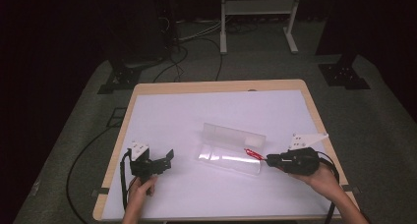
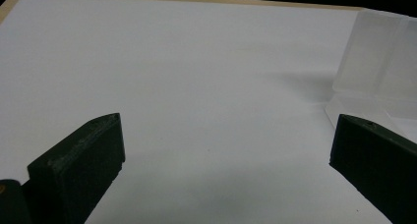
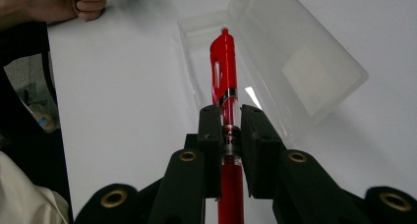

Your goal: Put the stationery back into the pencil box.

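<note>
Red pen (image 3: 224, 81) clamped lengthwise in right gripper (image 3: 230, 135) jaws, tip end poised over open clear case (image 1: 228, 150) near desk (image 1: 167, 111) middle. Left gripper (image 2: 221, 150) jaws wide apart, empty, resting beside case. Best handled by lining pen with tray's long axis, lowering flat, releasing only once inside walls; steadying case optional.

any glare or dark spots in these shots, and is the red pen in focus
High view: the floor around the table is dim, and a bright streak of glare lies on the clear case. Right gripper view: the red pen is fairly sharp, with a highlight on its barrel. Left gripper view: soft, with a faint shadow beside the case.
</note>
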`<state>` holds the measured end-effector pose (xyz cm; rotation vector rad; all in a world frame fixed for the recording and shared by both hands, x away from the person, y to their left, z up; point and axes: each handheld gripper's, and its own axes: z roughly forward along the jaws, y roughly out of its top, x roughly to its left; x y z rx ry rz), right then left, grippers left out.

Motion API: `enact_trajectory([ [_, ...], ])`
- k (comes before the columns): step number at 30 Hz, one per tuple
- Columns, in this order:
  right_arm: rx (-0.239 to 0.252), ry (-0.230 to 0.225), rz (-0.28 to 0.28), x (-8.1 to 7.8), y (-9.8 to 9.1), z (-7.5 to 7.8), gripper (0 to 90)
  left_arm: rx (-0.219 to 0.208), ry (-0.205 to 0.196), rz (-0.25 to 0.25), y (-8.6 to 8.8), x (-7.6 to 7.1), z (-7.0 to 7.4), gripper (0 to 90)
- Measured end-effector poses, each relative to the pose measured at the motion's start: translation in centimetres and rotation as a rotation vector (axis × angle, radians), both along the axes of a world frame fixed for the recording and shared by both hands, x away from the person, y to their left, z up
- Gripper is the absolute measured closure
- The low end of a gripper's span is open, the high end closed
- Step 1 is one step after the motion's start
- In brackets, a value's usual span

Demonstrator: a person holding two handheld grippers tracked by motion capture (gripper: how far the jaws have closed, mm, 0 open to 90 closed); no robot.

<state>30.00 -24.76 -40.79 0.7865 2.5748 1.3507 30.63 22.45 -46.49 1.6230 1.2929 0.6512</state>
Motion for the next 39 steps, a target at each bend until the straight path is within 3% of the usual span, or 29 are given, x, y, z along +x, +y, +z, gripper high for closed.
enact_trajectory([
  [39,-0.036,-0.011,0.067,3.0,4.2,0.2,78.9,0.004,-0.002,-0.008,0.0,0.0,0.0,0.0],
])
